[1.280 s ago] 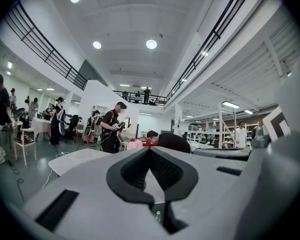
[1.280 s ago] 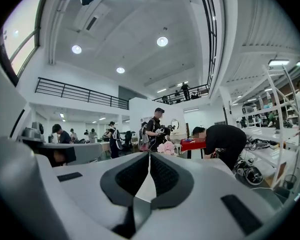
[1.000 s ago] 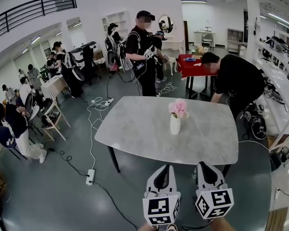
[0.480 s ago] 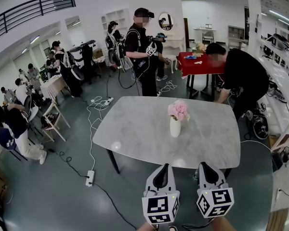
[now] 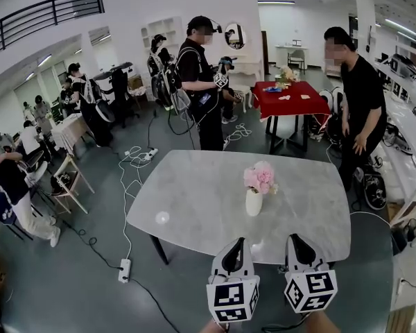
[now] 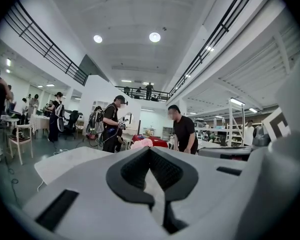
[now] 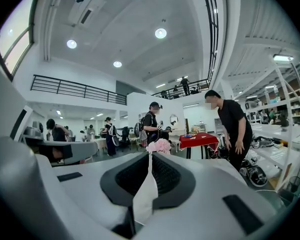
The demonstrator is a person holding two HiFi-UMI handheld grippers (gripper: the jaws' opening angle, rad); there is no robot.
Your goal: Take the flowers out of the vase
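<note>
Left gripper [image 5: 236, 241] and right gripper [image 5: 294, 238] are clenched on nothing, so one's gotta be opened before the flowers [image 5: 260, 177] get pinched.

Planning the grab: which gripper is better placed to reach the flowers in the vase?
Probably left: the left gripper sits nearer the vase and flowers than the right gripper; both are shut, empty.

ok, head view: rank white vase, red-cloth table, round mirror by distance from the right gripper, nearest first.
1. White vase, on the grey table, just ahead and left of the right gripper.
2. Red-cloth table, beyond the grey table, back right.
3. Round mirror, by the far white wall.
</note>
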